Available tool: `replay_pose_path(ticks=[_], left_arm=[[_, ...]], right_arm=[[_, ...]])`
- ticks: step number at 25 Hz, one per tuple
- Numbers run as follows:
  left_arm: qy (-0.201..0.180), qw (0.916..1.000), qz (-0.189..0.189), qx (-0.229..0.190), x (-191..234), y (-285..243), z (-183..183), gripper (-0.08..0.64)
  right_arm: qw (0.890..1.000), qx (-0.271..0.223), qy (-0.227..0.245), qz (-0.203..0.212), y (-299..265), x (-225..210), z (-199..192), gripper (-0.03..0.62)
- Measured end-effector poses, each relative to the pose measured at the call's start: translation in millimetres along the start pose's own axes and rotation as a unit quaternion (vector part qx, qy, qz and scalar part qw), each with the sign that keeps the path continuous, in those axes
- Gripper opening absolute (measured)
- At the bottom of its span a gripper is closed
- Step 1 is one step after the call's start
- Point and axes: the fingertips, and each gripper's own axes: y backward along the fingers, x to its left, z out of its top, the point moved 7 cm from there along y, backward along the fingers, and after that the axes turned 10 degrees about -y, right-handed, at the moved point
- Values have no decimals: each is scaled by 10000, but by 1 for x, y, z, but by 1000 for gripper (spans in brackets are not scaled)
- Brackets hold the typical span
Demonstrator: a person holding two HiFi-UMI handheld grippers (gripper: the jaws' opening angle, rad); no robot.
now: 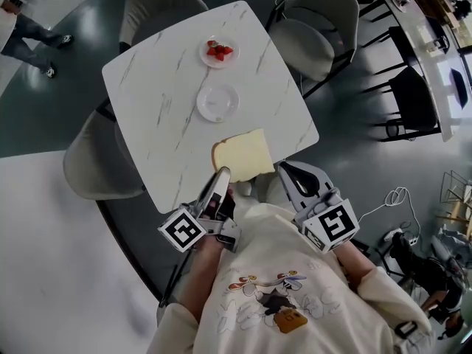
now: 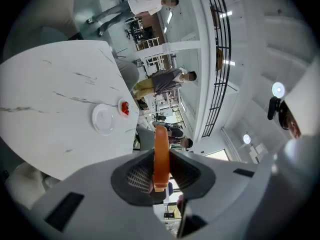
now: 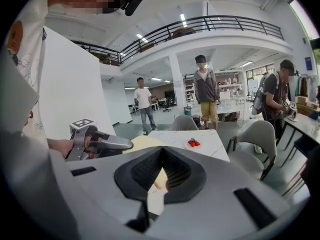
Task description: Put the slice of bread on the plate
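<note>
Operator: Where the left gripper (image 1: 222,174) is viewed along its own jaws, what sits between them?

Technician: The slice of bread (image 1: 245,153). Both pads press on it. It shows edge-on, with the brown crust toward the camera. In the head view the grip is at the slice's near left corner.

Operator: State of the right gripper (image 3: 163,150)?

Technician: Jaws pressed together, with nothing between them. In the head view it sits just right of the slice, with its tip near the slice's near right corner. Contact cannot be confirmed.

Operator: Position of the slice?

Technician: At the near edge of the table (image 1: 158,87), lying roughly flat. Whether it rests on the tabletop cannot be told.

Operator: And the plate?

Technician: The empty plate (image 1: 217,102) stands at mid-table, just beyond the slice and apart from it. Farther on, a second plate (image 1: 207,59) carries strawberries (image 1: 219,50).

Operator: Surroundings?

Technician: Grey chairs (image 1: 317,28) stand round the table. In the gripper views, several people (image 3: 206,91) stand in the hall beyond.
</note>
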Motion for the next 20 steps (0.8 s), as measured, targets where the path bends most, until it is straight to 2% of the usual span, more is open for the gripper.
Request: replay_pose_path(ticks=[3,8,13,20], left_arm=[[-5,10000,2,-34,2,-8,2,97],[197,9997,93,-131,3,-14,5,97],[45,9999,100,-101,3,-23,17,97],[36,9997,65,-227,10,-52,33,97]], right_arm=[[9999,43,52,87,-9,-6,1,5],[9991,212,-222,304,-23,-14,1,5],[9987,272,-115,416,-38,-19,10,5],[9975,426,99,556,-67,-39,17,5]])
